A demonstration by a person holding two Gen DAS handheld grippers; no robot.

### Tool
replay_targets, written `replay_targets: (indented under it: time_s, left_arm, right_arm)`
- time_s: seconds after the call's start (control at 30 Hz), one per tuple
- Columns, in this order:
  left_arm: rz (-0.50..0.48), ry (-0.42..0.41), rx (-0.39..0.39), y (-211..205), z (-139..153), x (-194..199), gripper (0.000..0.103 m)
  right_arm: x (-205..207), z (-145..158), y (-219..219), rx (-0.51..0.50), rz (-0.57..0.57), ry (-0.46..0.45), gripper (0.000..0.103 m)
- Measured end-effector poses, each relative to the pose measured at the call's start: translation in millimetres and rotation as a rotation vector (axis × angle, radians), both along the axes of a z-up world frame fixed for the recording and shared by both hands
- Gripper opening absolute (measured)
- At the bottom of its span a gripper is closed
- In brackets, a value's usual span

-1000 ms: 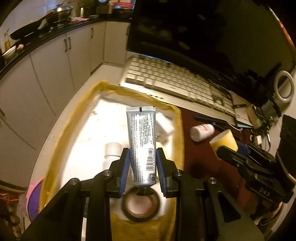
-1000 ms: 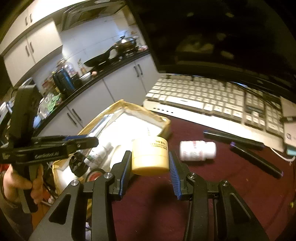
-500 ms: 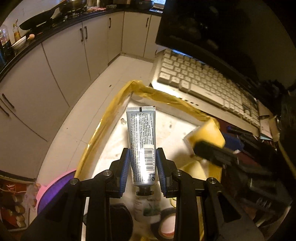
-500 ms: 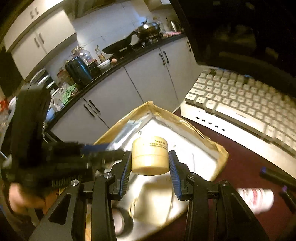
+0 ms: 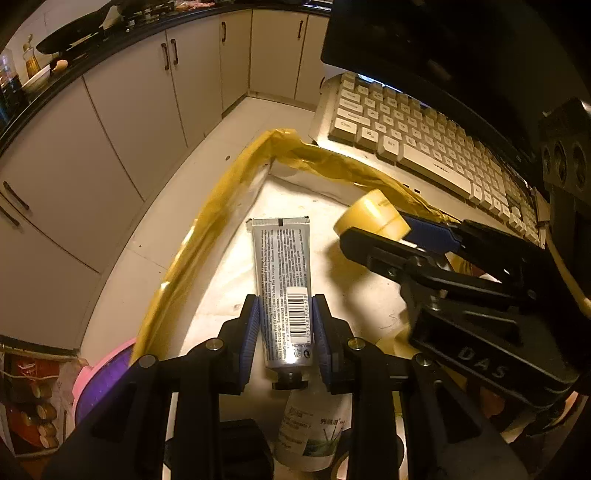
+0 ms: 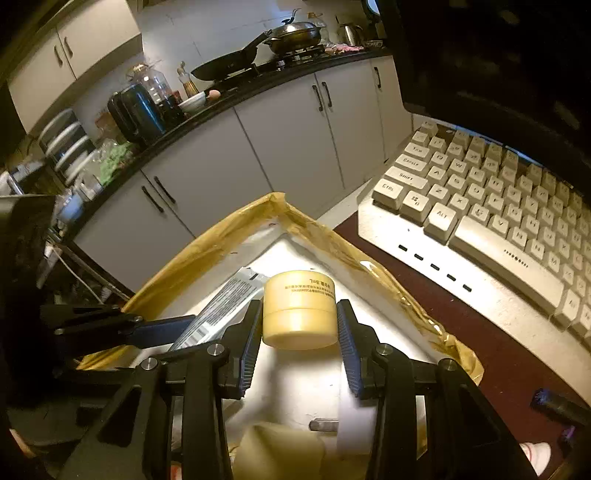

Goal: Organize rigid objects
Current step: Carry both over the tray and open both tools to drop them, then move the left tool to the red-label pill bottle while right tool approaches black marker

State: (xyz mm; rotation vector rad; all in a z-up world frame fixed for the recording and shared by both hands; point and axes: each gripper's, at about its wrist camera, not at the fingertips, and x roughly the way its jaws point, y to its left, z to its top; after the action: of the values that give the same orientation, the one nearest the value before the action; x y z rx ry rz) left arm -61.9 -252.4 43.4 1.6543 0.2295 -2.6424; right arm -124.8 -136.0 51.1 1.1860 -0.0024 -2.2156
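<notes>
Over kitchen-side box (image 6: 236, 236): left gripper (image 5: 284, 328) clamps tube (image 5: 282, 273), right gripper (image 6: 297, 332) jar (image 6: 299, 308).

A cream-white computer keyboard (image 6: 491, 218) is seen lying on the dark red worktop (image 6: 480, 339), beneath the lower edge of a black monitor (image 6: 491, 55). Pale grey kitchen cabinets with dark bar handles (image 6: 258, 147) are ranged along the far wall under a black counter (image 6: 236, 90). On that counter a black frying pan (image 6: 225, 68), a lidded steel wok (image 6: 293, 35), a dark blue kettle (image 6: 135, 112) and a white bowl (image 6: 192, 103) are set. A pink and purple round bin (image 5: 99, 387) is seen on the pale tiled floor (image 5: 207, 158).
</notes>
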Motion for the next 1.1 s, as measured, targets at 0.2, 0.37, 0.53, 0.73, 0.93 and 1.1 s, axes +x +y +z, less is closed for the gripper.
replay_targets:
  time_s: [0.2, 0.37, 0.53, 0.73, 0.93, 1.1]
  left_arm:
    - [0.010, 0.005, -0.022, 2, 1, 4, 0.026]
    - [0.009, 0.018, -0.059, 8, 4, 8, 0.027]
    - [-0.004, 0.041, -0.103, 19, 12, 13, 0.047]
    - [-0.021, 0.050, -0.106, 28, 20, 22, 0.049]
    - [-0.057, 0.067, -0.057, 42, 34, 41, 0.054]
    - [-0.138, 0.073, -0.016, 69, 47, 51, 0.060]
  right_arm:
    - [-3, 1, 8, 0.006, -0.041, 0.005, 0.036]
    - [3, 7, 12, -0.009, -0.054, 0.026, 0.046]
    - [17, 21, 14, -0.030, -0.055, 0.059, 0.047]
    - [38, 39, 36, -0.092, -0.093, 0.084, 0.061]
    - [82, 39, 93, -0.129, -0.181, 0.037, 0.087]
    - [122, 23, 153, -0.093, -0.260, -0.002, 0.089]
